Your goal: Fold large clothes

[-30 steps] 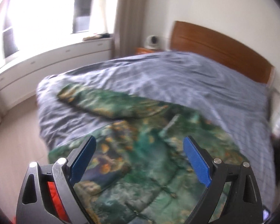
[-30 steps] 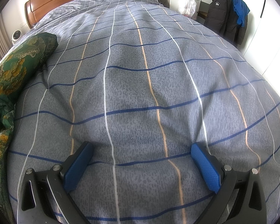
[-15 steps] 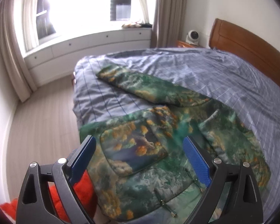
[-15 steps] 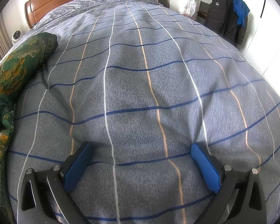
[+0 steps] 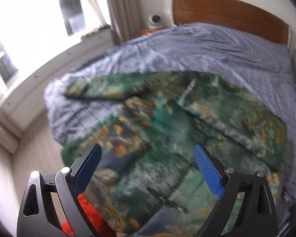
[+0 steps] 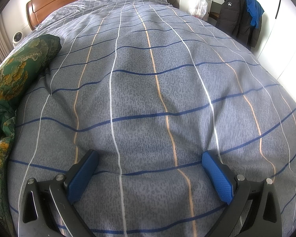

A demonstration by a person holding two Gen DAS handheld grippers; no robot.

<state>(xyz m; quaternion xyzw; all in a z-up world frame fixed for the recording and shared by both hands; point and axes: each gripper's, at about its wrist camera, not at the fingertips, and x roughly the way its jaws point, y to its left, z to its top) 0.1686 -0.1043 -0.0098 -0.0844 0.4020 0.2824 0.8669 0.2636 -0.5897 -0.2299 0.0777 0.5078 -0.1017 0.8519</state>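
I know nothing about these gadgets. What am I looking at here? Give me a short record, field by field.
Place: bedroom, bed with grey checked duvet
Garment: green and orange patterned jacket, spread flat on the duvet, one sleeve stretched out toward the window
Left gripper: open, over the jacket's lower part, holding nothing
Right gripper: open, over bare duvet
Background: wooden headboard, dark coat hanging

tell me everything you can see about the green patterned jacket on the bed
The green jacket is padded-looking fabric printed in green, teal and orange. It lies spread flat on the grey checked duvet near the bed's foot, one sleeve stretched sideways toward the window, the other folded across the body. Its hem reaches the bed's edge. Neither tongs touch it; the left wrist view is blurred.
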